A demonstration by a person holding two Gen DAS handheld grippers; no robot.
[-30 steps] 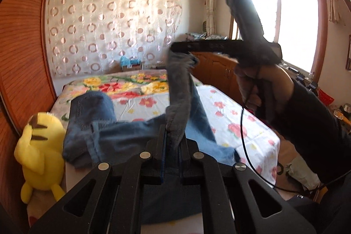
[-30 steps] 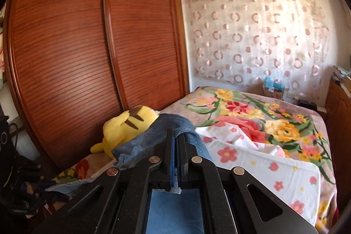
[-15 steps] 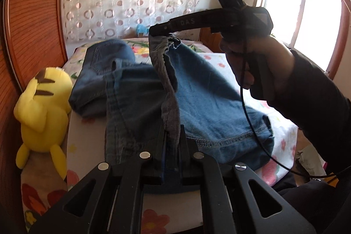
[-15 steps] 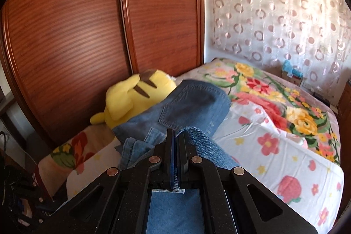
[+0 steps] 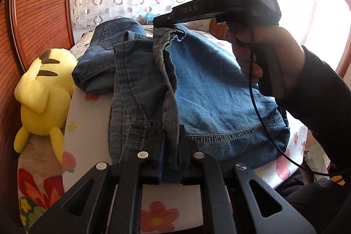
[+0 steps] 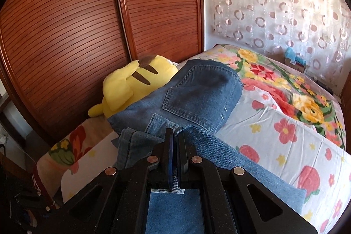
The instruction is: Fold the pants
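On the floral-sheeted bed (image 5: 87, 124), blue denim pants (image 5: 215, 89) lie partly folded beside a yellow plush toy (image 5: 41, 89). Left gripper (image 5: 171, 135) clamps a greyish hem; right gripper (image 6: 174, 135) clamps another denim edge.

Faded blue denim pants (image 5: 210, 89) look coarse and matt, with raised stitched seams. At nine o'clock, the yellow plush toy (image 5: 41, 93) looks soft; the reddish ribbed wooden wardrobe doors (image 6: 87, 21) gleam.

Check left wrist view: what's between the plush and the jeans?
Bare floral bedsheet separates the plush from the jeans in the left wrist view.
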